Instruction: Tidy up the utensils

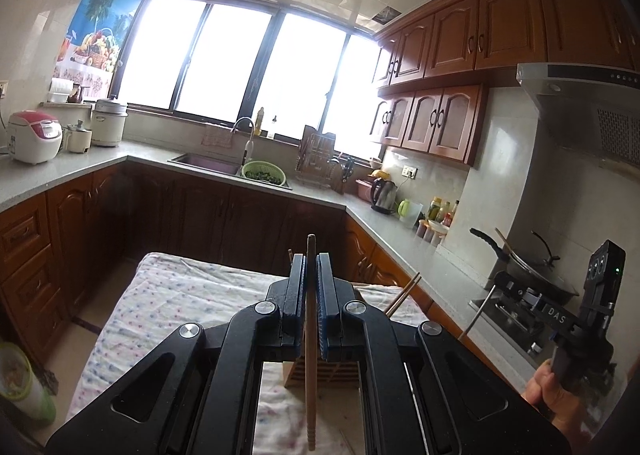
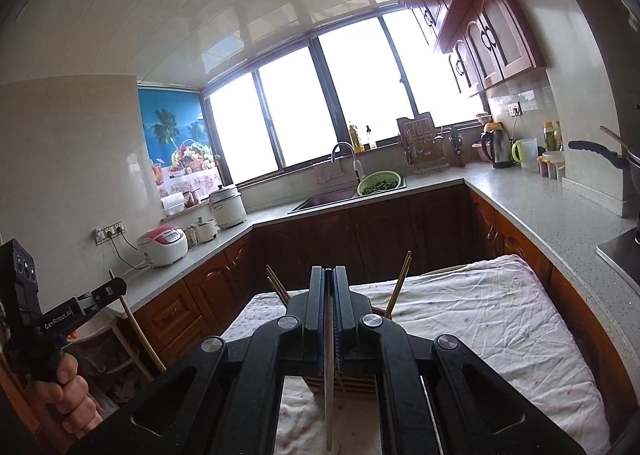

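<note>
My left gripper (image 1: pixel 311 287) is clamped on a wooden chopstick (image 1: pixel 310 375), held upright; its lower end runs to the bottom edge of the left view, where I lose it. My right gripper (image 2: pixel 329 307) pinches a thinner, pale stick (image 2: pixel 329 387), probably a metal chopstick, though it is too narrow in the view to be sure. Both hang above the slatted wooden holder (image 2: pixel 352 381), which stands on the cloth-covered table (image 2: pixel 500 319); my grippers' frames hide most of it. More chopsticks (image 2: pixel 398 285) lean out of the holder on either side, their lower ends hidden behind my fingers.
</note>
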### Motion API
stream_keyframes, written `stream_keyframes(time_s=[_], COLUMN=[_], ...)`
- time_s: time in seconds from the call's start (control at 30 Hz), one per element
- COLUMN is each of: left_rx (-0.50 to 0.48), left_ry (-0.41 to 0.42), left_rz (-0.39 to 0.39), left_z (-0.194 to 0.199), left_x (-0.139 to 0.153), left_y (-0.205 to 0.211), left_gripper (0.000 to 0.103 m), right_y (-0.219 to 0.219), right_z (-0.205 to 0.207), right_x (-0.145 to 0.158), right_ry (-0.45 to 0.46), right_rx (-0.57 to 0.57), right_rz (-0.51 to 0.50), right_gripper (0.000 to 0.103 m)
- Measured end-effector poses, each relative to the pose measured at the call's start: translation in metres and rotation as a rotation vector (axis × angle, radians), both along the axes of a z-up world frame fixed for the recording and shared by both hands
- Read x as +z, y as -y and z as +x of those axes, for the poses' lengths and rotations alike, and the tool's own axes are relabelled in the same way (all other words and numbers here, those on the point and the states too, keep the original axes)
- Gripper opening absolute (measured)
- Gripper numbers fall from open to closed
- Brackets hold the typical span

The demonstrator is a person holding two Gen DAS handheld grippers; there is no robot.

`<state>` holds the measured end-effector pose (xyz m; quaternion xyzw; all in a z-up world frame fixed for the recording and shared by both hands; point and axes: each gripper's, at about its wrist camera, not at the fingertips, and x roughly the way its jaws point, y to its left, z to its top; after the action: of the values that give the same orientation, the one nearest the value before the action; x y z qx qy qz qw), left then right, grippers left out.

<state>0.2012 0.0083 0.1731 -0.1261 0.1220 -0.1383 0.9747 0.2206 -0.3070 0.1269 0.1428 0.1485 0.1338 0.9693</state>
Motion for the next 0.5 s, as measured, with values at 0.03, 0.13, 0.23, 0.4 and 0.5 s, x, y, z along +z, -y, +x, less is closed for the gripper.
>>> stream_keyframes(time_s=[0.03, 0.13, 0.23, 0.4, 0.5], left_rx=[0.000, -0.002, -0.003, 0.012, 0.022], left_ry=[0.006, 0.020, 0.036, 0.077, 0.089], left_rz=[0.001, 0.006, -0.005, -0.024, -0.037], left_z=[0.005, 0.021, 0.038, 0.066, 0.084], left_x=[0.003, 0.010, 0.018, 0.027, 0.027], left_y=[0.002, 0.008, 0.014, 0.022, 0.028], left_gripper=[0.004, 0.004, 0.004, 0.004, 0.004], right_y=[0.001, 0.004, 0.007, 0.012, 0.014], right_z=[0.005, 0.019, 0.032, 0.049, 0.060], right_x=[0.002, 0.006, 0.010, 0.019, 0.022], right_ry=[0.006, 0.021, 0.039, 0.077, 0.095], right_rx=[-0.005, -0.019, -0.042, -0.082, -0.106], right_rz=[0.000, 0.002, -0.002, 0.002, -0.007], right_gripper=[0.004, 0.004, 0.004, 0.004, 0.004])
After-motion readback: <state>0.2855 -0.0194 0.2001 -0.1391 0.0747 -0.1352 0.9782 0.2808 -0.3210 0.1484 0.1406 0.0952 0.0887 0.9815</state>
